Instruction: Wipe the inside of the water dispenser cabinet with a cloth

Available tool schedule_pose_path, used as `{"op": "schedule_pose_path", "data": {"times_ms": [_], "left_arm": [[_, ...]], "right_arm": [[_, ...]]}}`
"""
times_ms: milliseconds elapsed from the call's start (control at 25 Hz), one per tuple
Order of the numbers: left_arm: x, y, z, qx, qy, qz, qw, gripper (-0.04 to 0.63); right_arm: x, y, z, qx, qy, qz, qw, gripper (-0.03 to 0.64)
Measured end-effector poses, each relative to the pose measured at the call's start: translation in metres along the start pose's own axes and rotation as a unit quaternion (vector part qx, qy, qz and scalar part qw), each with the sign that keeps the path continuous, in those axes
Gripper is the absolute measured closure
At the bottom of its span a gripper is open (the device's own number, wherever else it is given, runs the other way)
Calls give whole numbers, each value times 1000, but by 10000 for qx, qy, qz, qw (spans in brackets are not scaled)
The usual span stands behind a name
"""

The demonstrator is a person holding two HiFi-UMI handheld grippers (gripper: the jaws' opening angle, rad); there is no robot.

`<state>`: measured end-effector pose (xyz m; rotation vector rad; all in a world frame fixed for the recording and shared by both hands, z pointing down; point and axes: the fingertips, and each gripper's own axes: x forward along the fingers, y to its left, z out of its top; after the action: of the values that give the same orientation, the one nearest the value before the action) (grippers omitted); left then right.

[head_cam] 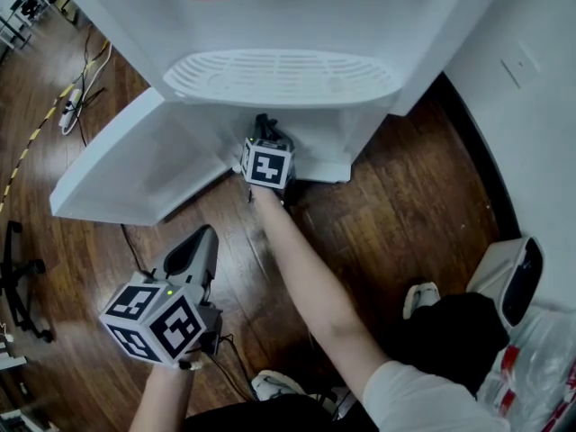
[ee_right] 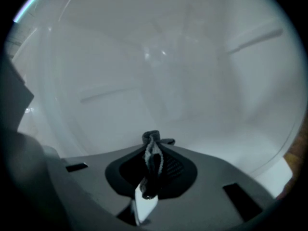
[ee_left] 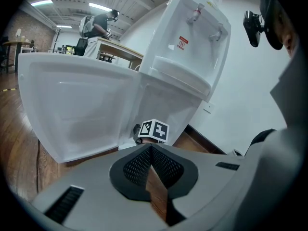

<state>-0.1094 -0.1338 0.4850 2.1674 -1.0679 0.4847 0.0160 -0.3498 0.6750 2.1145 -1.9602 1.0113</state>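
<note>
Right gripper inside the cabinet, left one outside.
The water dispenser [head_cam: 360,7] fills 12 o'clock, and its door [head_cam: 135,160] stands open toward 9 o'clock. Inside the cabinet [ee_right: 168,81], with the white walls near on all sides, the right gripper [ee_right: 151,150] pinches a dark cloth [ee_right: 153,160]. The left gripper [head_cam: 205,237], jaws together and empty, hangs at 7 o'clock over open floor [head_cam: 396,205].

We held our right gripper [head_cam: 265,126] inside the open cabinet [head_cam: 324,147] of the white water dispenser [head_cam: 360,7]. Our left gripper [head_cam: 203,241] hung low above the wooden floor [head_cam: 405,214], near the open door [head_cam: 135,169].
</note>
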Motion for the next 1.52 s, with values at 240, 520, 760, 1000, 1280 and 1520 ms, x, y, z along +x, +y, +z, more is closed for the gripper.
{"op": "schedule_pose_path", "data": {"times_ms": [240, 520, 760, 1000, 1280, 1520], "left_arm": [[2, -2, -1, -4, 14, -28, 10000, 606], [3, -8, 3, 41, -22, -68, 10000, 606], [-1, -13, 6, 104, -47, -56, 9999, 606], [-6, -16, 8, 151, -80, -27, 9999, 606], [-12, -14, 6, 176, -75, 84, 9998, 606], [-11, -16, 8, 191, -82, 76, 9998, 606]], "right_arm": [[-28, -61, 6, 355, -165, -904, 9951, 571], [-72, -128, 5, 907, -663, -1925, 9748, 571], [-88, -140, -3, 998, -685, -2084, 9705, 571], [-59, -79, -8, 928, -485, -982, 9896, 571], [-35, 6, -23, 553, -146, 331, 9978, 571], [-37, 31, -40, 634, 35, 649, 9959, 571]]}}
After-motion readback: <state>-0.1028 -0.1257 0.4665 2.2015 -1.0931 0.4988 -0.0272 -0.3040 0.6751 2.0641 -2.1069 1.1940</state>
